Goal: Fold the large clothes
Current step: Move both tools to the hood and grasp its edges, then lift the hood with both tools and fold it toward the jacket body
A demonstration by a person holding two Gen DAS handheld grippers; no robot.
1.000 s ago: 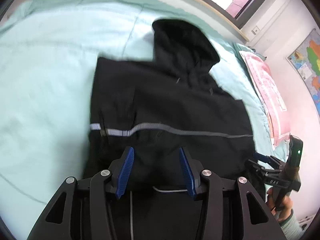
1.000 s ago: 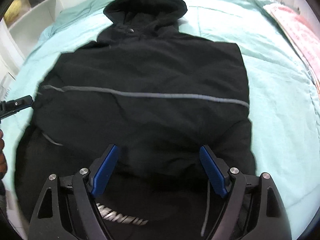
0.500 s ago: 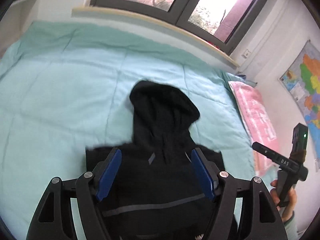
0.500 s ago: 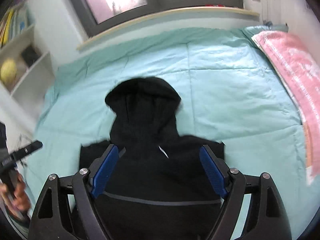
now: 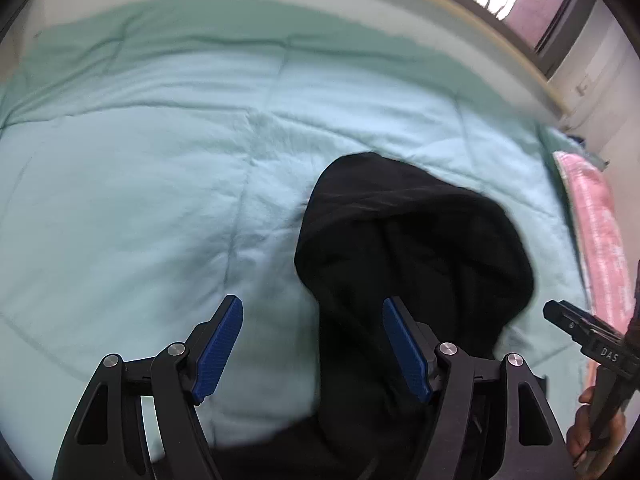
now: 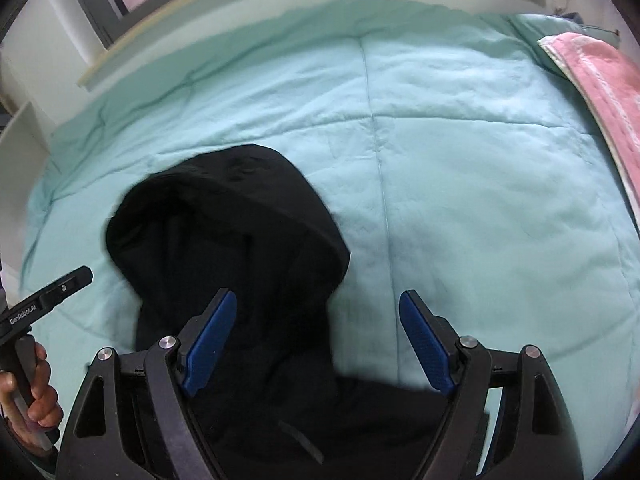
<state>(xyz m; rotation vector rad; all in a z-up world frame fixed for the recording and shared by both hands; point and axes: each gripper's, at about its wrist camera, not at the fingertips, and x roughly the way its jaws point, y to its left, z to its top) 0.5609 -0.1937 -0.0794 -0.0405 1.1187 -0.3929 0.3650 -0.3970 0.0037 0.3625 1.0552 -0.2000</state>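
The left hand-held gripper (image 5: 312, 346) and the right hand-held gripper (image 6: 318, 344) are both seen spread wide, nothing pinched between the blue pads. Beneath them the black hooded jacket (image 5: 404, 264) is laid on the bed's teal quilt (image 5: 140, 200); only its hood is shown clearly, the body being cut off by the lower edge. Farther off, a pink pillow (image 6: 600, 80) is partly cropped.

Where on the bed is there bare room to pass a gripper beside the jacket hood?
Bare quilt lies left of the black hood, and more lies between the hood and the pink pillow. It is crowded near the open left hand-held gripper and open right hand-held gripper, over the hood's base.
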